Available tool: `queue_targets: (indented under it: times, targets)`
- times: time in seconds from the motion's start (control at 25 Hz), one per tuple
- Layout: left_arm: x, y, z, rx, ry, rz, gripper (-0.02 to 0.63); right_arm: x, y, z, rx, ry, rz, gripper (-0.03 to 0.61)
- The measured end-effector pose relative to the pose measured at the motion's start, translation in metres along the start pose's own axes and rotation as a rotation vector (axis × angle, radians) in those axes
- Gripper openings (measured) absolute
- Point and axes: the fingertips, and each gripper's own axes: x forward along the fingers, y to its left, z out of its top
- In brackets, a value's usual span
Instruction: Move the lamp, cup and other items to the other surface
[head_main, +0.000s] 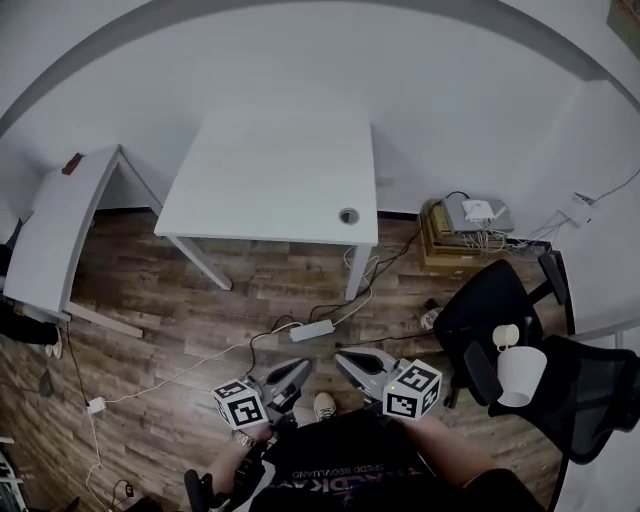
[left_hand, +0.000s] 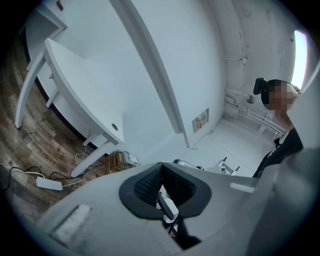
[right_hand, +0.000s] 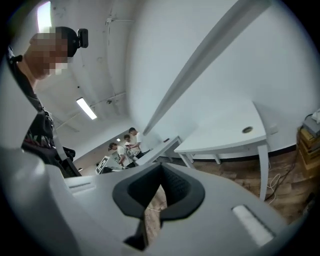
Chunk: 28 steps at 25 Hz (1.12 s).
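A bare white table (head_main: 270, 180) stands ahead of me by the wall; it also shows in the left gripper view (left_hand: 85, 95) and the right gripper view (right_hand: 225, 132). On the black office chair (head_main: 480, 310) at my right sit a large white cup-shaped object (head_main: 520, 373) and a smaller white cup (head_main: 506, 336). My left gripper (head_main: 296, 372) (left_hand: 161, 165) is held low in front of me, shut and empty. Beside it, my right gripper (head_main: 345, 358) (right_hand: 161, 166) is also shut, with nothing between its pads. Both are well away from the chair and the table.
A second white desk (head_main: 60, 225) with a small red item (head_main: 72, 163) stands at the left. Cables and a white power strip (head_main: 311, 329) lie on the wooden floor under the table. A box with white devices (head_main: 470, 225) sits by the wall. Several people (right_hand: 125, 147) stand far off.
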Motion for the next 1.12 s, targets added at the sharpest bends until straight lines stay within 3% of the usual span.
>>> queue_targets:
  times: [0.2,0.32,0.72,1.12]
  targets:
    - [-0.039,0.014,0.015,0.009,-0.072,0.065,-0.003,0.025,0.048,-0.022,-0.104,0.097,0.101,0.003]
    - [-0.043,0.016,0.014,0.003,-0.084,0.057,-0.003,0.024,0.058,-0.031,-0.146,0.138,0.125,0.003]
    - [-0.01,0.006,-0.001,-0.007,0.0,-0.029,-0.003,0.006,0.05,-0.035,-0.127,0.134,0.076,0.003]
    - [0.003,0.008,-0.004,-0.016,0.026,-0.024,-0.003,0.005,0.038,-0.035,-0.108,0.137,0.078,0.003]
